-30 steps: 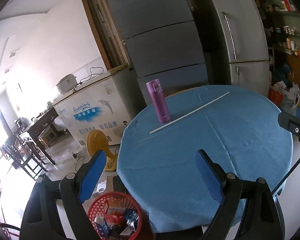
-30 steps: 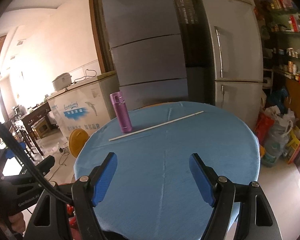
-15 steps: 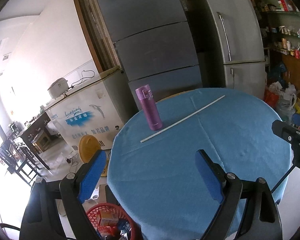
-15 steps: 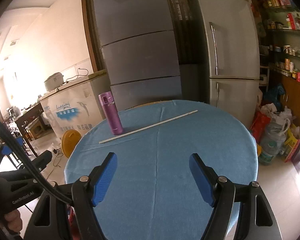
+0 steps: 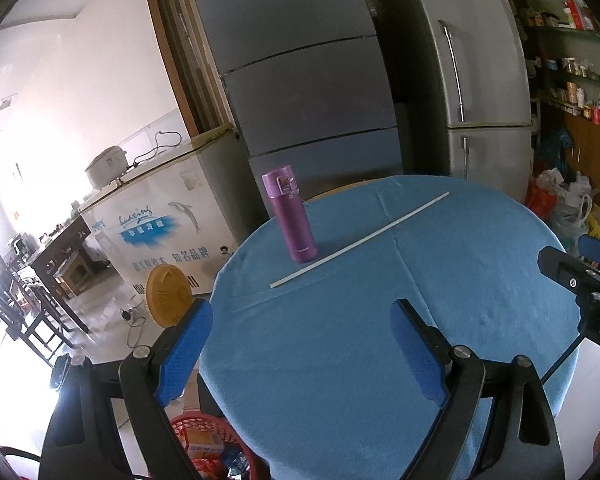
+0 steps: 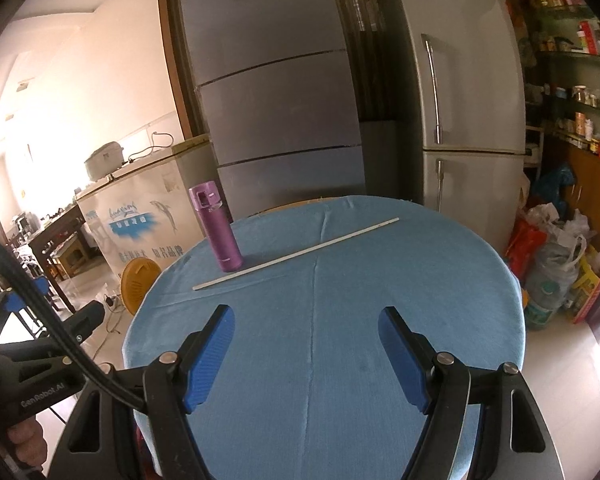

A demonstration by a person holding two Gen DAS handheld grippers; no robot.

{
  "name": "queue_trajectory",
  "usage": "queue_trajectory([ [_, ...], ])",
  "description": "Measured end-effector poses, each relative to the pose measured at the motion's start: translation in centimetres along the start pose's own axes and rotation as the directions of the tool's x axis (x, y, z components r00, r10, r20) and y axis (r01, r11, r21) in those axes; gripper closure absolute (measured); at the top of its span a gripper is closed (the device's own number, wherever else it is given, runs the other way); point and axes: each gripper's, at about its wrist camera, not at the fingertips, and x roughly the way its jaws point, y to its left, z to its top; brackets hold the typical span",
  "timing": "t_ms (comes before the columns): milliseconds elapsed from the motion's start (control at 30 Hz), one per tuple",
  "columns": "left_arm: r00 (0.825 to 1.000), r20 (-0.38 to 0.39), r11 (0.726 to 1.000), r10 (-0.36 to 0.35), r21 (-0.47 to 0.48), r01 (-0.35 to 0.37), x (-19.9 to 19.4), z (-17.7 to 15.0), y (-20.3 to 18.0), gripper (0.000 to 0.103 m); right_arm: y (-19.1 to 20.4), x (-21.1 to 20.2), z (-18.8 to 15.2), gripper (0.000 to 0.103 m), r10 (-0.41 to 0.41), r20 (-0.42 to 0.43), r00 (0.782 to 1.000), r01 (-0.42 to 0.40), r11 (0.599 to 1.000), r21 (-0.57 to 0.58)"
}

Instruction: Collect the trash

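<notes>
Both the left tongs point(image 5: 302, 350) and the right tongs point(image 6: 306, 354) hang apart and empty over the blue-clothed counter point(image 6: 340, 360). Ahead of them lie a thin white stick point(image 6: 296, 254) and a purple flask point(image 6: 216, 226). A red trash basket point(image 5: 204, 446) sits below the left tongs.

The left tongs point(image 6: 40, 336) body reads "GenRobot.AI"; the chest freezer point(image 6: 140, 216) carries a cursive logo and unreadable Chinese characters.
</notes>
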Motion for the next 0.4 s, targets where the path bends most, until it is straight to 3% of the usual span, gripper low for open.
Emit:
queue_trajectory([
  [267, 0.996, -0.065, 0.998, -0.058, -0.013, 0.057, 3.7, -0.2, -1.0, 0.013, -1.5, 4.0, -0.3, 0.025, -0.026, -0.044, 0.999, 0.027, 0.999, 0.026],
  [400, 0.978, -0.171, 0.993, -0.117, -0.035, 0.112, 9.3, -1.8, -2.2, 0.013, -3.9, 9.0, -2.2, 0.025, -0.1, -0.096, 0.99, 0.104, 0.994, 0.041],
])
